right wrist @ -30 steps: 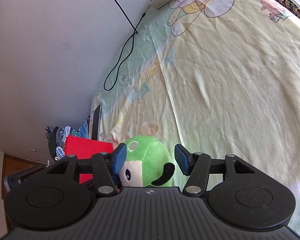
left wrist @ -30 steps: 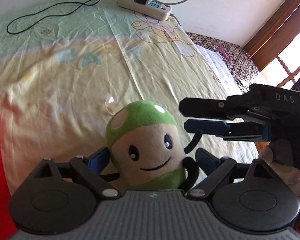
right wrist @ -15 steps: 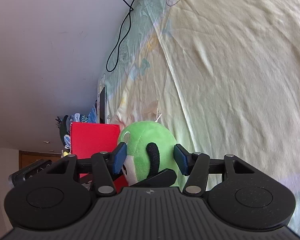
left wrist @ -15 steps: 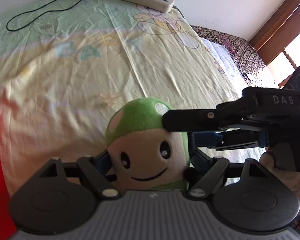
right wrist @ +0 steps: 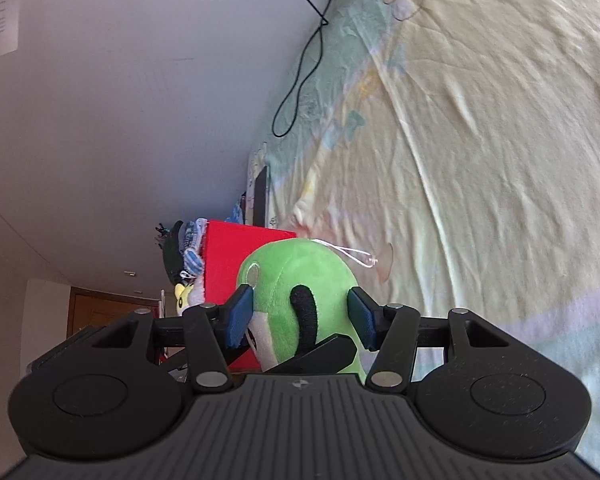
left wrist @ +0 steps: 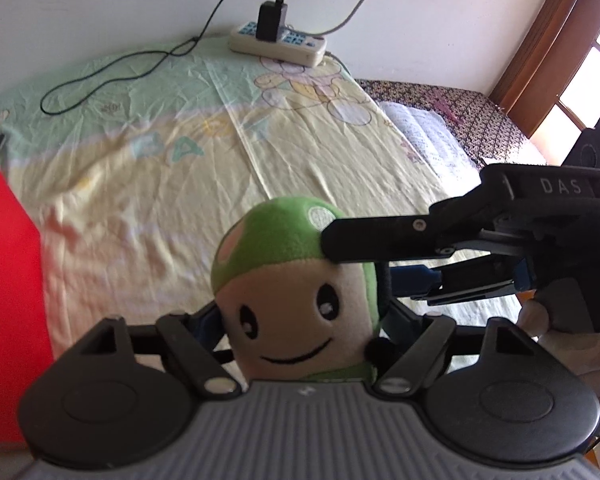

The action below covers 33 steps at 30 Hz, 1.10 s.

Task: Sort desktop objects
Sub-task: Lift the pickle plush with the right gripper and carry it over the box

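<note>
1. Your left hand-held gripper (left wrist: 300, 332) is partly closed around the lower body of the mushroom plush toy (left wrist: 296, 300); its blue pads sit against both sides, so it has hold of the toy.
2. Your right hand-held gripper (right wrist: 300, 316) comes in from the toy's side and is clamped on the green cap at a middling width, one finger across the forehead.
3. Both grips share the one toy, which is just above the yellow sheet (left wrist: 140, 208), with the red box (right wrist: 236, 272) close beside it on the far side from your right hand.
4. This looks like the carry step of sorting. Next, I judge, move both hands together towards the red box, or let one go first so the plush does not twist.
5. The toy stands upright, long axis vertical, cap on top, face towards the left wrist camera.
</note>
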Each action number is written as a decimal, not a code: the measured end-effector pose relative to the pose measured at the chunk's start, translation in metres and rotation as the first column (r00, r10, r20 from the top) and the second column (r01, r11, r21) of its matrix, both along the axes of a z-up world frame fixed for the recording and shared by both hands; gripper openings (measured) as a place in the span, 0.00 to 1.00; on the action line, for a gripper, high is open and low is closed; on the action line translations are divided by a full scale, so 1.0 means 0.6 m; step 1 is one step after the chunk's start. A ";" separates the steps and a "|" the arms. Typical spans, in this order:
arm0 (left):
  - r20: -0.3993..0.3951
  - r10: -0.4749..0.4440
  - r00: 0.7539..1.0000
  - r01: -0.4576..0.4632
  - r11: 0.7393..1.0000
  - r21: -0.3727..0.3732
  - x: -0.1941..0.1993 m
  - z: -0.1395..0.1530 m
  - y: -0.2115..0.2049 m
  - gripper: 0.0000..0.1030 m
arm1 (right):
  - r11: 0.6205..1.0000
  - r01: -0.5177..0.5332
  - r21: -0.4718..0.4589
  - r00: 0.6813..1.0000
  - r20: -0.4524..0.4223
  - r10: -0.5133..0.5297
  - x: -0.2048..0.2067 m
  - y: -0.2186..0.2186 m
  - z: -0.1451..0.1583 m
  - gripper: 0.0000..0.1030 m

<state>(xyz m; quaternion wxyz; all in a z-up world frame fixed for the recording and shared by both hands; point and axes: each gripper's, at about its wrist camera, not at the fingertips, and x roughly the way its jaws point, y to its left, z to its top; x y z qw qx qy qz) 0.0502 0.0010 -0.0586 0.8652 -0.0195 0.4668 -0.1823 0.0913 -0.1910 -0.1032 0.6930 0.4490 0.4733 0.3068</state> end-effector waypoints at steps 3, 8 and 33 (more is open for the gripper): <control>0.053 0.033 0.998 -0.034 0.999 0.011 -0.018 0.028 0.016 0.78 | 1.000 -0.020 0.022 0.998 0.060 0.018 -0.007 0.020 0.023 0.55; 0.159 0.096 0.983 -0.102 0.994 0.032 -0.051 0.080 0.055 0.78 | 0.995 -0.074 0.066 0.984 0.170 0.062 -0.007 0.068 0.066 0.55; 0.360 0.147 0.921 -0.235 0.948 0.214 -0.057 0.091 0.366 0.77 | 0.993 -0.096 -0.065 0.916 0.385 0.114 0.030 0.405 0.120 0.54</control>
